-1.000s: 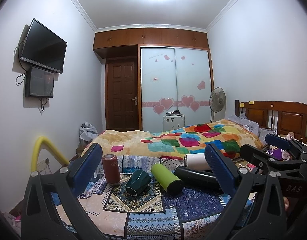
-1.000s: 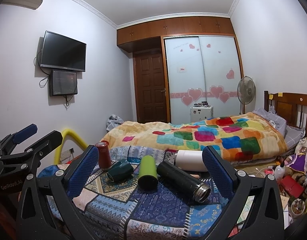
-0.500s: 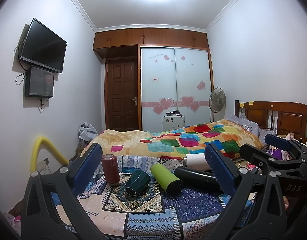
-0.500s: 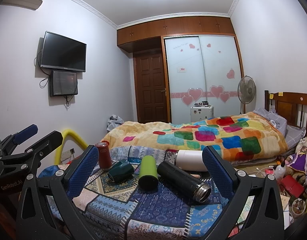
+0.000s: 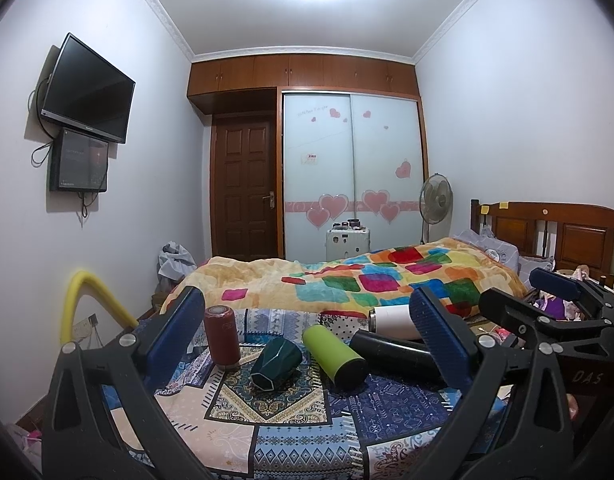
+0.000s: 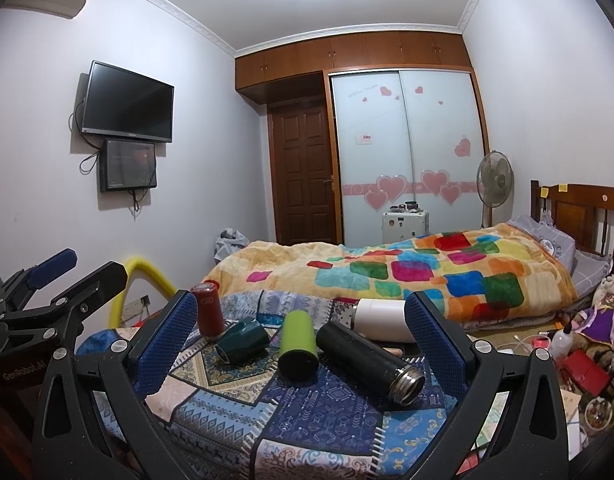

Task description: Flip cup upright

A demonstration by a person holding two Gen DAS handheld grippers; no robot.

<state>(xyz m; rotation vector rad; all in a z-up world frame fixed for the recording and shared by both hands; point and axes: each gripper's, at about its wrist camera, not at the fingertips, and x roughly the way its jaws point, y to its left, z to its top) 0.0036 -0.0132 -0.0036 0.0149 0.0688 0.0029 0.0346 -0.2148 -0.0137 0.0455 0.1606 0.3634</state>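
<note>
A dark green faceted cup (image 5: pixel 275 368) lies on its side on the patterned cloth; it also shows in the right wrist view (image 6: pixel 243 339). Beside it lie a lime green tumbler (image 5: pixel 334 359) (image 6: pixel 297 344), a black flask (image 5: pixel 391 354) (image 6: pixel 369 356) and a white bottle (image 5: pixel 393 322) (image 6: pixel 383 319). A red bottle (image 5: pixel 222 337) (image 6: pixel 207 314) stands upright at the left. My left gripper (image 5: pixel 307 336) is open and empty, short of the cups. My right gripper (image 6: pixel 301 338) is open and empty, also short of them.
The patterned cloth covers a small table (image 6: pixel 327 420). A bed with a colourful blanket (image 5: pixel 367 276) lies behind. A yellow foam tube (image 5: pixel 87 304) stands at the left. Clutter sits on the floor at the right (image 6: pixel 579 360).
</note>
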